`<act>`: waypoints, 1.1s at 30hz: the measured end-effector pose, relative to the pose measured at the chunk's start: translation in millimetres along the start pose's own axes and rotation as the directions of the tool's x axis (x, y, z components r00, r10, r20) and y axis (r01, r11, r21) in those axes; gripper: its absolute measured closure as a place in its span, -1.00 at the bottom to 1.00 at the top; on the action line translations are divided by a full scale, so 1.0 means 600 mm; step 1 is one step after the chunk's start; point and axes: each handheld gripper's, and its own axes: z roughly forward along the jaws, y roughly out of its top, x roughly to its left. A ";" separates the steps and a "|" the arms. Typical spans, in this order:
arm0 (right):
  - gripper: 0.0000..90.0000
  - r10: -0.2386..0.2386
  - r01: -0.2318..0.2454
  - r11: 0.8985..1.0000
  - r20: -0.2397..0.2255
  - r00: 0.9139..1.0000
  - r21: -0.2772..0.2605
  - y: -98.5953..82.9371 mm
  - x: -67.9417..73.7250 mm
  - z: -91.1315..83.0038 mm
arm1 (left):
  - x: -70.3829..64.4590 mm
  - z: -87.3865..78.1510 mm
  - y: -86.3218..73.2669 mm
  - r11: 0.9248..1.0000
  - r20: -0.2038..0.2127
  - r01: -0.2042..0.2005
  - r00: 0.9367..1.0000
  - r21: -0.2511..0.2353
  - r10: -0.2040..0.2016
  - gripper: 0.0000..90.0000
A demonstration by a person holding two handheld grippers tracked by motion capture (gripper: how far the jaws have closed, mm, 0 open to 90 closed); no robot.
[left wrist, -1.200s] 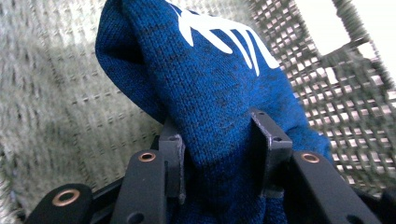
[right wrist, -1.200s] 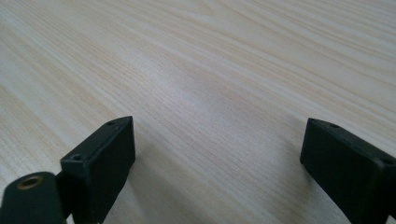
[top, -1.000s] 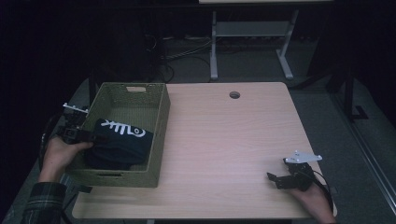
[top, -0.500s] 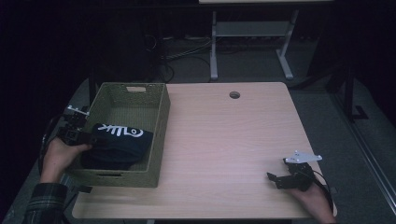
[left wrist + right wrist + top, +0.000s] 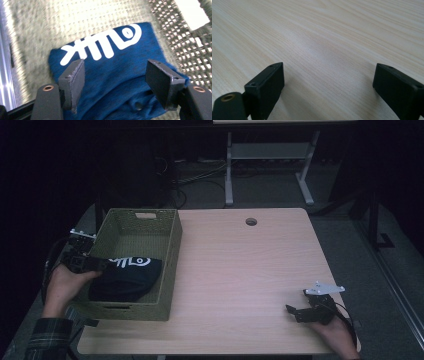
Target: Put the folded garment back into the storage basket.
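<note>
An olive-green woven rectangular basket (image 5: 170, 265) stands at the left edge of the light wooden bench (image 5: 250, 270). In it lies one thing — a dark navy folded cloth with white lettering (image 5: 127, 276), filling the near half and leaving the far floor bare. The left gripper (image 5: 115, 75) reaches over the basket's left wall, its fingers (image 5: 75, 80) spread wide just above the cloth and gripping nothing. Well apart, at the bench's near right corner, the right gripper (image 5: 329, 85) rests low over bare wood — fingers (image 5: 268, 85) wide open, empty. A round cable hole (image 5: 251, 222) sits near the far edge.
</note>
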 end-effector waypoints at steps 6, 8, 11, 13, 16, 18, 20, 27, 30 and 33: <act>-0.78 -0.002 0.002 1.000 -0.001 1.000 0.000 0.000 0.000 0.000 | -0.037 0.000 0.019 0.999 0.046 -0.027 0.999 -0.048 0.029 -0.38; -0.78 -0.002 0.002 1.000 0.000 1.000 -0.001 0.000 0.000 0.000 | -0.051 0.001 0.026 0.997 0.064 -0.038 0.997 -0.064 0.042 -0.44; -0.78 -0.001 0.001 1.000 0.000 1.000 0.000 0.000 0.000 0.000 | -0.069 0.003 0.033 0.995 0.074 -0.050 0.996 -0.084 0.057 -0.51; -0.78 0.000 0.000 1.000 0.000 1.000 0.000 0.000 0.000 0.000 | -0.081 0.005 0.038 0.994 0.080 -0.061 0.994 -0.095 0.068 -0.58; -0.78 -0.001 0.001 1.000 0.000 1.000 0.000 0.000 0.000 0.000 | -0.102 0.011 0.046 0.991 0.098 -0.076 0.991 -0.108 0.087 -0.64; -0.78 0.000 0.000 1.000 0.000 1.000 0.000 0.000 0.000 0.000 | -0.118 0.016 0.052 0.989 0.107 -0.086 0.989 -0.118 0.099 -0.64; -0.78 0.000 0.000 1.000 0.000 1.000 0.000 0.000 0.000 0.000 | -0.133 0.022 0.057 0.987 0.121 -0.099 0.986 -0.126 0.114 -0.66; -0.78 0.001 -0.001 1.000 0.000 1.000 0.000 0.000 0.000 0.000 | -0.183 0.039 0.072 0.979 0.147 -0.139 0.976 -0.151 0.161 -0.71; -0.78 0.000 0.000 1.000 0.000 1.000 0.000 0.000 0.000 0.000 | -0.206 0.046 0.074 0.974 0.168 -0.153 0.969 -0.164 0.181 -0.71; -0.78 0.000 0.000 1.000 0.000 1.000 0.000 0.000 0.000 0.000 | -0.227 0.052 0.075 0.970 0.186 -0.168 0.962 -0.174 0.200 -0.71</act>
